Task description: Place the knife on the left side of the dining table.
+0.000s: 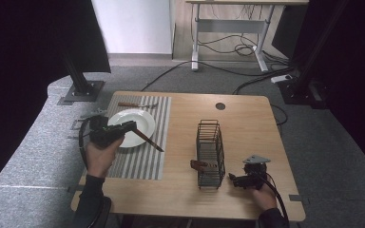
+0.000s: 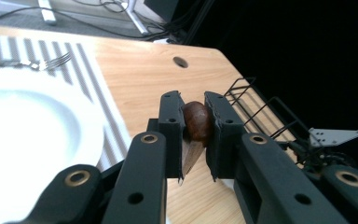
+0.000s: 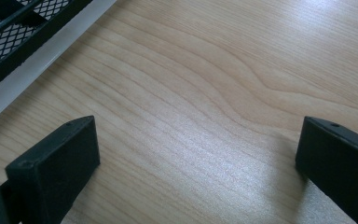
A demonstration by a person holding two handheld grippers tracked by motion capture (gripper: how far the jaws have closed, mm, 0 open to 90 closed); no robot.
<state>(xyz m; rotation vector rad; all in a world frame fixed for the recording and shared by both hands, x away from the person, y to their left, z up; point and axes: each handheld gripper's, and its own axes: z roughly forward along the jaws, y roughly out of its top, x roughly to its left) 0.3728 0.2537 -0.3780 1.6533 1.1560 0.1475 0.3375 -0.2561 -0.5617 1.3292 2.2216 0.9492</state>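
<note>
At the left edge of the wooden table (image 1: 247, 118) we find a grey-and-white striped placemat (image 1: 159, 123), and on it a white plate (image 1: 140, 121) with a fork (image 1: 135, 104) lying just beyond it, handle to the left. The left gripper (image 1: 126, 127), borne by the left hand (image 1: 102, 154), hangs over the near left part of the plate. Its jaws are clamped on a knife (image 1: 148, 139): in the left gripper view the rounded brown handle (image 2: 196, 122) sits squeezed between the two black pads (image 2: 171, 126), and in the high view the blade slants down and to the right across the plate's rim, its tip over the placemat; we cannot tell whether the tip touches the mat. Moving right, a black wire basket (image 1: 210, 153) stands upright near the middle of the table, well apart from the placemat, with a brown-handled item (image 1: 199, 165) showing low at its near left side. Right of the basket, near the table's front edge, we note the right gripper (image 1: 235, 179) in the right hand (image 1: 265, 195), a grey three-cornered plate on top. In the right gripper view its jaws stand wide apart over bare wood with nothing between them, and the basket's mesh base (image 3: 9, 32) lies at the upper left.
</note>
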